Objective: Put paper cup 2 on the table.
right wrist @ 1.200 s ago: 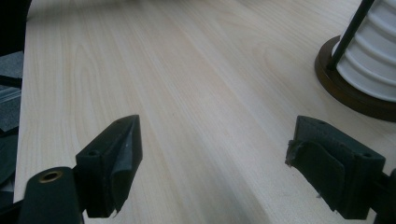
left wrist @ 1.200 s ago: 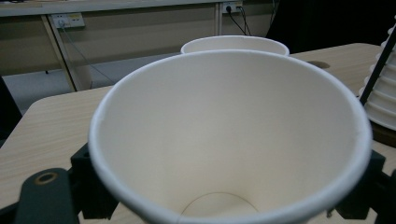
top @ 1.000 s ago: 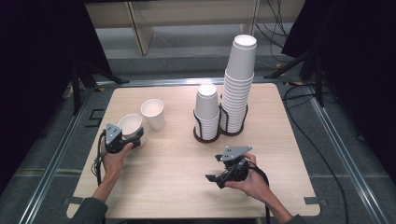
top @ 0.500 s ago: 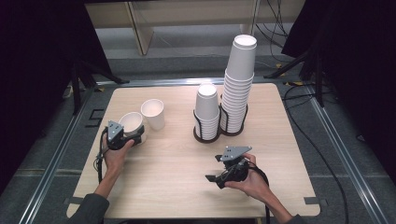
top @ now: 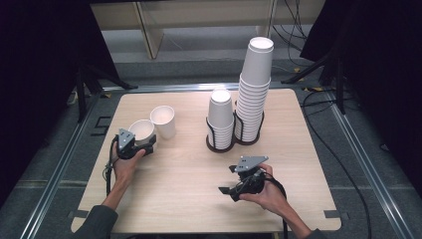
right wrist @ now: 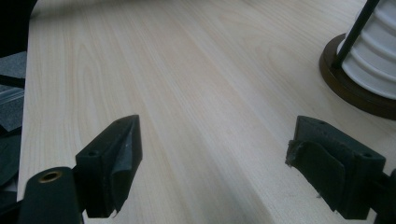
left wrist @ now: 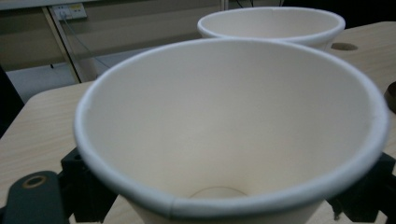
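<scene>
Basically, wooden table (top: 189,189) carries two cup stacks in dark wire holders: tall stack (top: 255,89) at right, short stack (top: 220,119) touching its left side. Two loose paper cups sit at the table's left. Near cup (top: 142,132) sits between the left gripper's (top: 144,147) jaws; in the left gripper view the cup (left wrist: 233,135) has a black jaw close on each side, contact with the wall unclear, so cannot tell if clamped. Far cup (top: 163,121) stands upright just beside it. Right gripper (right wrist: 215,172) hangs over bare wood near the front edge, jaws spread wide, holding nothing, holder base (right wrist: 355,93) off to its right.
</scene>
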`<state>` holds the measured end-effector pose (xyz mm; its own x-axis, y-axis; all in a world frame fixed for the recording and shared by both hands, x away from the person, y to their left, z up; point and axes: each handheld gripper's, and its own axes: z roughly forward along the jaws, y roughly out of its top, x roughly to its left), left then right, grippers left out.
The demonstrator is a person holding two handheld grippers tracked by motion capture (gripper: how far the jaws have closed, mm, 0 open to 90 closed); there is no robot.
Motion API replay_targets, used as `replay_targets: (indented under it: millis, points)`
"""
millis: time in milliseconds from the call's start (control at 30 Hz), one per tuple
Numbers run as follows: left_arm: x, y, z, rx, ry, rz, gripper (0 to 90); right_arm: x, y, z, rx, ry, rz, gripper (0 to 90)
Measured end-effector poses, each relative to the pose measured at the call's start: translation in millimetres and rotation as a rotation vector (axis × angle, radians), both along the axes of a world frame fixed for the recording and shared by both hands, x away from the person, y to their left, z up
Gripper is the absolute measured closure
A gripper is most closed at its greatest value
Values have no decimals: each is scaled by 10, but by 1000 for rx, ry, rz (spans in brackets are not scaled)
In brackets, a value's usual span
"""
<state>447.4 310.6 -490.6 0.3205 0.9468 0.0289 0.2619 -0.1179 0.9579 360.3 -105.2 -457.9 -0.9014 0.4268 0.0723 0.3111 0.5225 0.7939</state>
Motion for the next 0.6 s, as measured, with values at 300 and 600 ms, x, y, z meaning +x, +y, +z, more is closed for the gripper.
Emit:
replay_targets:
  millis: [300,600]
  points:
    - [-45,6,-58,9,57,-1,139,7,-12,-1,4,9,0,176]
    - [-168,44,3,23,84,21,141,7,-17,2,8,10,-5,176]
